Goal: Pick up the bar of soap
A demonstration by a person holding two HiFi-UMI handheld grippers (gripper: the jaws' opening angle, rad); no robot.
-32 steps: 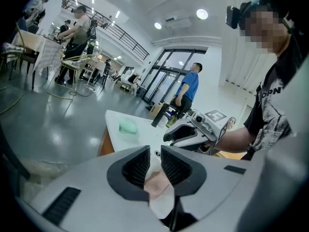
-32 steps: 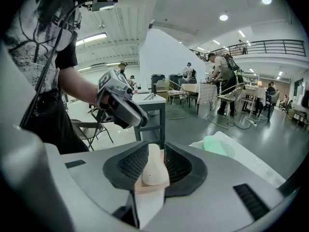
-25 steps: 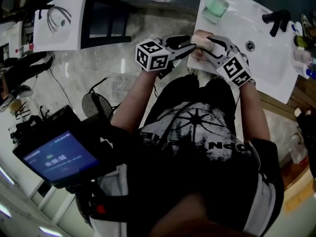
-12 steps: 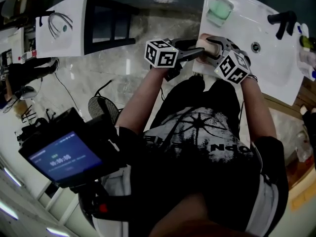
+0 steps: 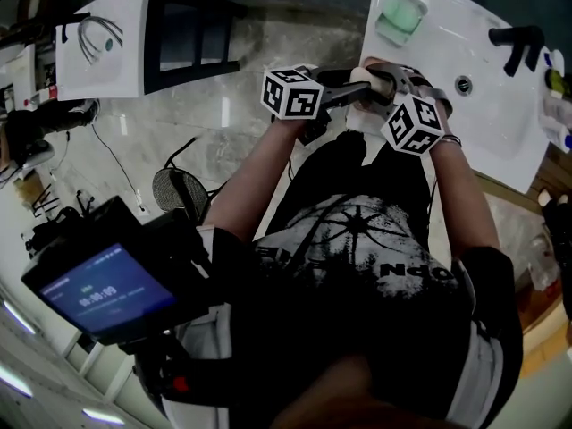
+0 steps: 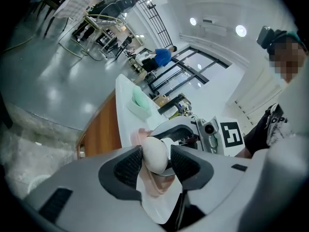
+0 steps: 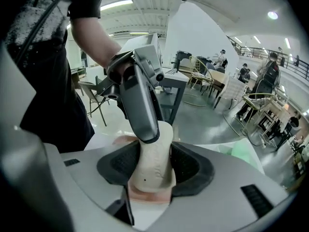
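- Writing: the black shirt (image 5: 366, 239) has white letters, upside down from above, that look like "OPN"; the rest of the print is a graphic with no words.
- The screen (image 5: 100, 290) at lower left shows a line of digits, too small to read.
- The cubes on both grippers carry black-and-white square markers only, no text.
- The soap (image 6: 154, 151) is a cream bar at the near left corner of the sink (image 5: 483, 123), caught between the two grippers, which come at it from opposite sides.
- Left gripper (image 6: 157, 164): the soap sits between its pads, both pads are on it, and the jaws are closing in on the bar.
- Right gripper (image 7: 153, 170): the soap stands on end between its pads, both pads touch it, and these jaws are closing too.
- One jaw of the left gripper lies across the top of the bar in the right gripper view, so the two grippers crowd each other there.
- A pink dish (image 7: 145, 193) lies right under the soap; I can't tell if the bar still touches it.
- A green dish (image 5: 399, 16) sits at the sink's far left corner, well apart from the soap.
- The drain (image 5: 462, 85) is just past the right gripper's cube, and the black faucet (image 5: 517, 41) is beyond it.
- Bottles (image 5: 556, 92) stand at the sink's right edge, blurred.
- Across a marble floor, a white basin (image 5: 103, 38) sits on a dark stand at upper left.
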